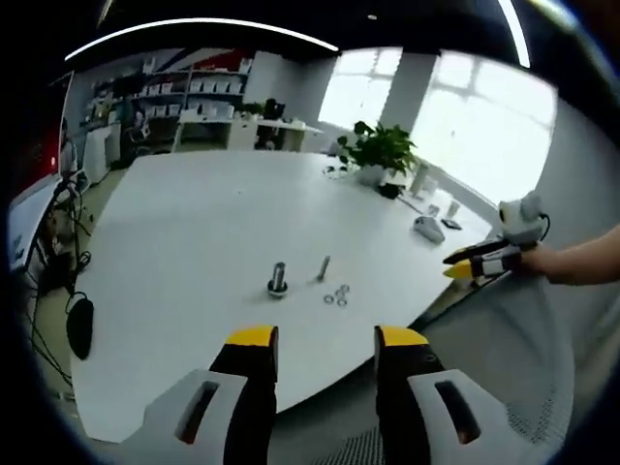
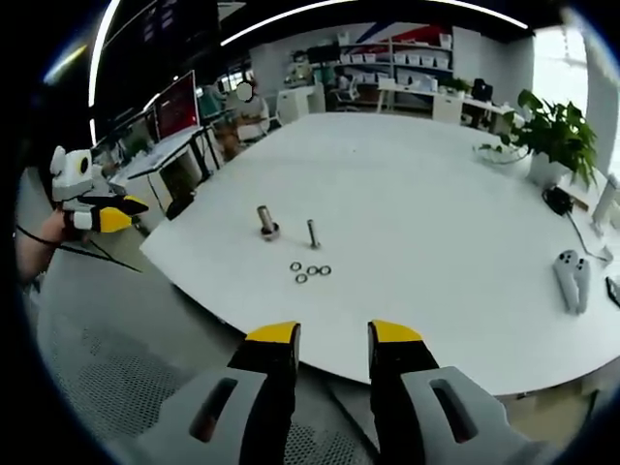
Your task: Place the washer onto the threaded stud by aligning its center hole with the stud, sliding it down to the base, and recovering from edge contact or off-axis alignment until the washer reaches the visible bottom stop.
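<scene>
Four washers beyond open jaws.

The left gripper view looks forward along its own left claw from off the near edge of the white table, held back from it, facing across the top toward windows and shelving; the right gripper view looks past the right claw from another edge, equally withdrawn; both share the tabletop's middle with the stud and washers; each catches the other claw at its side
</scene>
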A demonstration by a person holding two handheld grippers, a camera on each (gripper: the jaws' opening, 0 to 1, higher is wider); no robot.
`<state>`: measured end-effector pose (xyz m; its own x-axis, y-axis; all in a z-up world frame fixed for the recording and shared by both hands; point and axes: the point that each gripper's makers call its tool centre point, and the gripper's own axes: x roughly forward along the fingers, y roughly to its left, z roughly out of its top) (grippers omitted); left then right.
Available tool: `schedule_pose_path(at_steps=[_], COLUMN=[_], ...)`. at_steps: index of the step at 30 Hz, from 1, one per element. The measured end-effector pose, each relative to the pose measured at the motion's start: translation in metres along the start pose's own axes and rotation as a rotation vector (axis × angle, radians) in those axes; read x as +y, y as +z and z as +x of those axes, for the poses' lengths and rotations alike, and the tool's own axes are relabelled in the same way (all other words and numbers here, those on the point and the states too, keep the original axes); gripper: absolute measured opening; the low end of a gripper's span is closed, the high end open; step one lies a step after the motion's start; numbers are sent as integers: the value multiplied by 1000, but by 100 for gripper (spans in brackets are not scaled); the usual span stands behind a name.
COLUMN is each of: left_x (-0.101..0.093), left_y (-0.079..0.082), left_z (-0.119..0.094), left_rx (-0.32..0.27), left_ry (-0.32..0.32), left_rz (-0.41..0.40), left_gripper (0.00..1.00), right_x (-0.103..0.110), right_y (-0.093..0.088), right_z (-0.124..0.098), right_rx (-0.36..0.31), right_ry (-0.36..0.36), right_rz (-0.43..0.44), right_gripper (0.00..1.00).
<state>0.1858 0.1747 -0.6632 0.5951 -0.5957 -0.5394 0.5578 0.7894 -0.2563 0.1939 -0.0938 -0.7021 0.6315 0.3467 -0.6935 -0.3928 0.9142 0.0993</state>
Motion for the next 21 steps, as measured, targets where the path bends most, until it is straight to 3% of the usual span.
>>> schedule_pose_path(at_steps=[6, 10, 21], left_x=[6, -1, 2], left_y=[2, 0, -4], left_z=[-3, 0, 1], left_rx=[-32, -16, -3], left_ry=[17, 2, -5], left_rz=[7, 39, 6], left_gripper=[34, 34, 37], right_x=[-2, -1, -2], right_y=[1, -2, -3], right_z=[0, 0, 2], right_rx=[-11, 6, 21], right_ry=[-5, -4, -3], right_rz=[11, 10, 5], right_gripper=[30, 30, 30])
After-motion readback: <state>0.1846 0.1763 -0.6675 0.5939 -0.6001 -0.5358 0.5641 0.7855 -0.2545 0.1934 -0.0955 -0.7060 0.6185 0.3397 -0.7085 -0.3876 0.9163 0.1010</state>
